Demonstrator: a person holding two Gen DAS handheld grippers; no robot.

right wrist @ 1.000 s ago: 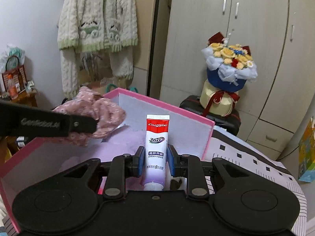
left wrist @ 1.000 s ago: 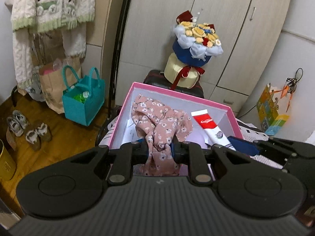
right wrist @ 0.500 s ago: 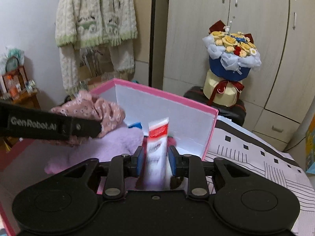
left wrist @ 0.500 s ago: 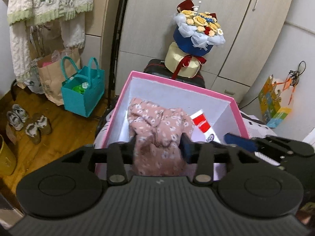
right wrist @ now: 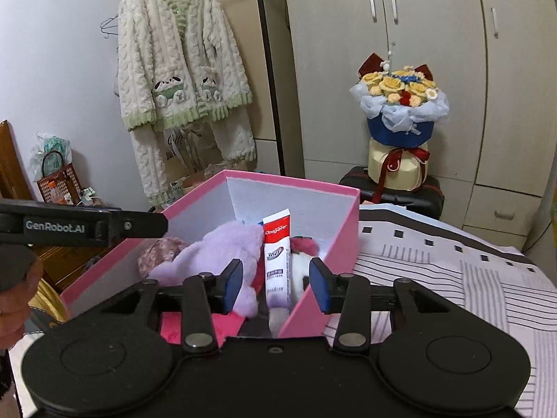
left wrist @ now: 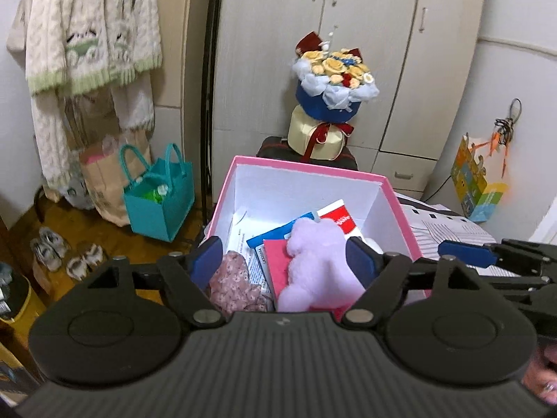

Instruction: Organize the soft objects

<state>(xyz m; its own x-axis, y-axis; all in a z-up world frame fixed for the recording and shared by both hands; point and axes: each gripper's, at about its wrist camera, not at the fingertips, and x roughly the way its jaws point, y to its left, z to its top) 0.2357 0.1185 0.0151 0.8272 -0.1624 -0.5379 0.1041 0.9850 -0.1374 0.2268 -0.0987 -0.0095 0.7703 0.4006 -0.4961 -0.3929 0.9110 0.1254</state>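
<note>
Soft cloth and fleece inside a matt card box

The pink box (right wrist: pixel 348 223) looks like matt cardboard, white and smooth inside. In it, the lilac plush toy (left wrist: pixel 320 261) is fluffy fleece; left of it the floral cloth (left wrist: pixel 236 282) is thin and crinkled; the toothpaste tube (right wrist: pixel 277 254) is glossy plastic. Both grippers, left (left wrist: pixel 285 261) and right (right wrist: pixel 275 280), are matt black plastic with metal pivot pins. Behind the box, the knitted cardigan (right wrist: pixel 177 66) is thick and nubbly; the wardrobe doors (right wrist: pixel 410 69) are smooth with metal handles.

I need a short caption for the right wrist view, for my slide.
Open right claw above the pink box holding a toothpaste tube and purple plush toy.
</note>
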